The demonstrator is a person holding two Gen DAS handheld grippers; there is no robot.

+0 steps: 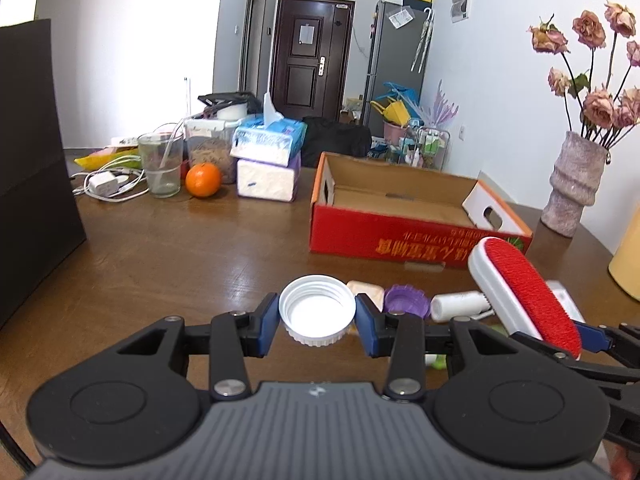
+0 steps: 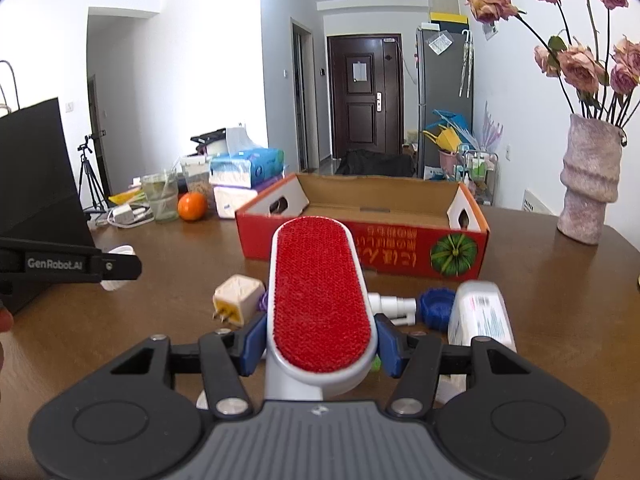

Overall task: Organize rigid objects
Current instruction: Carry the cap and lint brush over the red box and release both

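My left gripper point(image 1: 317, 322) is shut on a white screw lid point(image 1: 317, 310), held above the wooden table point(image 1: 160, 248) with its hollow side up. My right gripper point(image 2: 320, 344) is shut on a white lint brush with a red pad point(image 2: 320, 296), raised off the table; that brush point(image 1: 524, 292) also shows at the right of the left wrist view. On the table behind lie a cream plug adapter point(image 2: 238, 296), a purple lid point(image 1: 406, 300), a white spray nozzle point(image 2: 394, 306), a blue cap point(image 2: 436, 308) and a white tube point(image 2: 480, 314). An open red cardboard box point(image 2: 360, 248) stands beyond them, with nothing visible inside.
A pink vase with dried roses point(image 2: 588, 188) stands at the right. At the far left are an orange point(image 1: 203, 180), a glass point(image 1: 160, 164), tissue packs point(image 1: 268, 156), a charger with cables point(image 1: 104, 184) and a black paper bag point(image 1: 32, 160). A yellow object point(image 1: 628, 252) sits at the right edge.
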